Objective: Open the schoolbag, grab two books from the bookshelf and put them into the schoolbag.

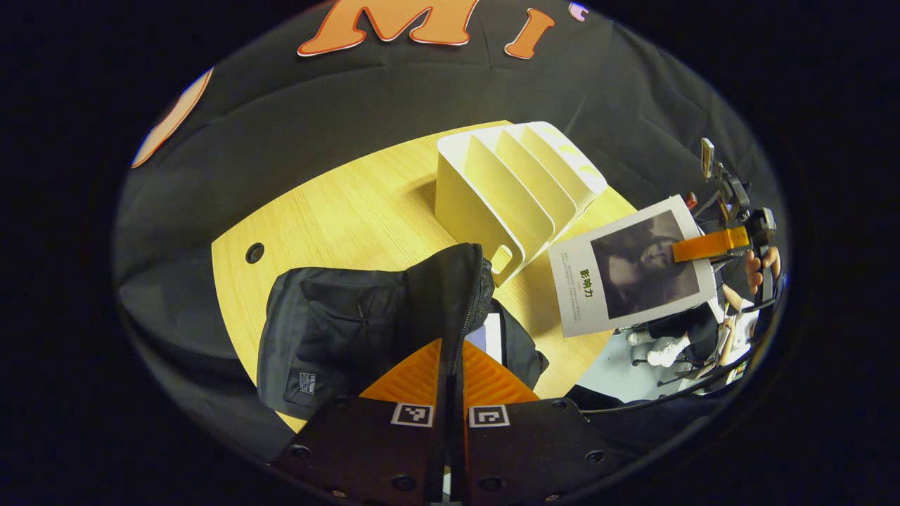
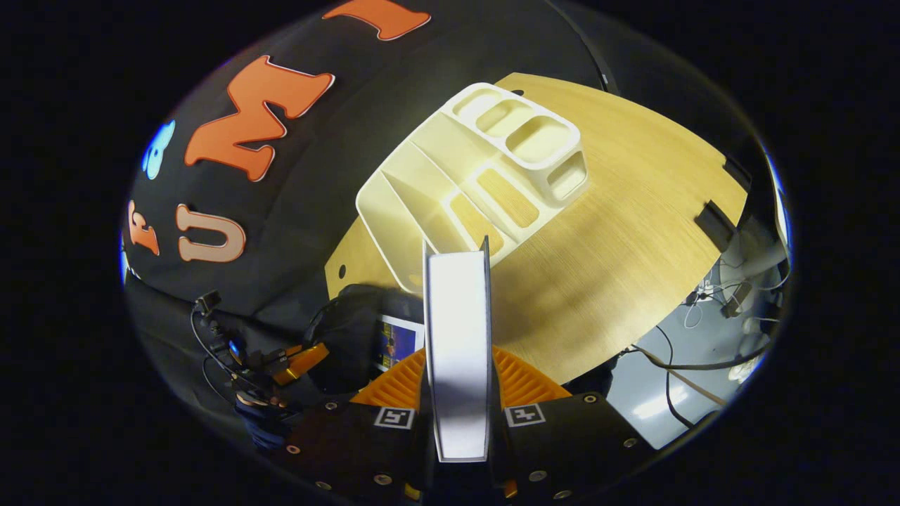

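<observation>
The left gripper [image 1: 450, 372] has its fingers pinched tight on the edge of the black schoolbag [image 1: 337, 330], lifting the flap, and a first book [image 1: 492, 336] peeks from the opening. Over on the right, the right gripper [image 2: 457, 393] is clamped on a second book [image 2: 457, 337], held edge-on, white pages toward the camera; from the left gripper view its cover [image 1: 633, 270] is white with a dark photo, out past the bench edge. The cream bookshelf [image 1: 517, 186] stands with its slots bare on the pale wood bench [image 1: 337, 211], just behind the bag, black cloth wall beyond.
</observation>
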A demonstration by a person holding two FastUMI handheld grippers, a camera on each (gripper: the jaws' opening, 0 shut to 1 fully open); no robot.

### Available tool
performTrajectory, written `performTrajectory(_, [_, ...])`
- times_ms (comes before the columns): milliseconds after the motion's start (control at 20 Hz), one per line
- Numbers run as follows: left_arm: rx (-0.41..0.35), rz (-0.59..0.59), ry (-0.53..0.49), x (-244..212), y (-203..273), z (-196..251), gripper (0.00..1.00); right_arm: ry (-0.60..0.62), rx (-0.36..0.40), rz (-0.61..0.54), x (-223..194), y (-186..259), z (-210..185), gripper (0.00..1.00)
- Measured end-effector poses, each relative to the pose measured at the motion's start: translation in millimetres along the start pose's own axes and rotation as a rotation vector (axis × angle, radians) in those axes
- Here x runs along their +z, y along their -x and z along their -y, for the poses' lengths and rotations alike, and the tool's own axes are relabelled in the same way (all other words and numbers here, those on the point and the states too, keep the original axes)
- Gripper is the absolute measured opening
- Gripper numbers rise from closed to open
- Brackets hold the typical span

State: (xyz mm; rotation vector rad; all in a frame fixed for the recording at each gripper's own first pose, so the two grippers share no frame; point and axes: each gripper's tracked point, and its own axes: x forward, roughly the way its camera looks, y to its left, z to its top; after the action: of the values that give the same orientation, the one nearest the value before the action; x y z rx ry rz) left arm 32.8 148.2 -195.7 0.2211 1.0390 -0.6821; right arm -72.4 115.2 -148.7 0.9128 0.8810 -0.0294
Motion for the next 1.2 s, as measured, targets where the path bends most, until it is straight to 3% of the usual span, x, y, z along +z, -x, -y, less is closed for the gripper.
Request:
performTrajectory(450, [0.02,0.025,-0.005,9,9,4,0.04,-0.052,0.267,0.02,-63,-33,-50,0.33])
performTrajectory(1200, [-0.017,0.131,0.031,24,32,15,0.04,-0.116,0.403,-0.051,-106,-145,-115,0.32])
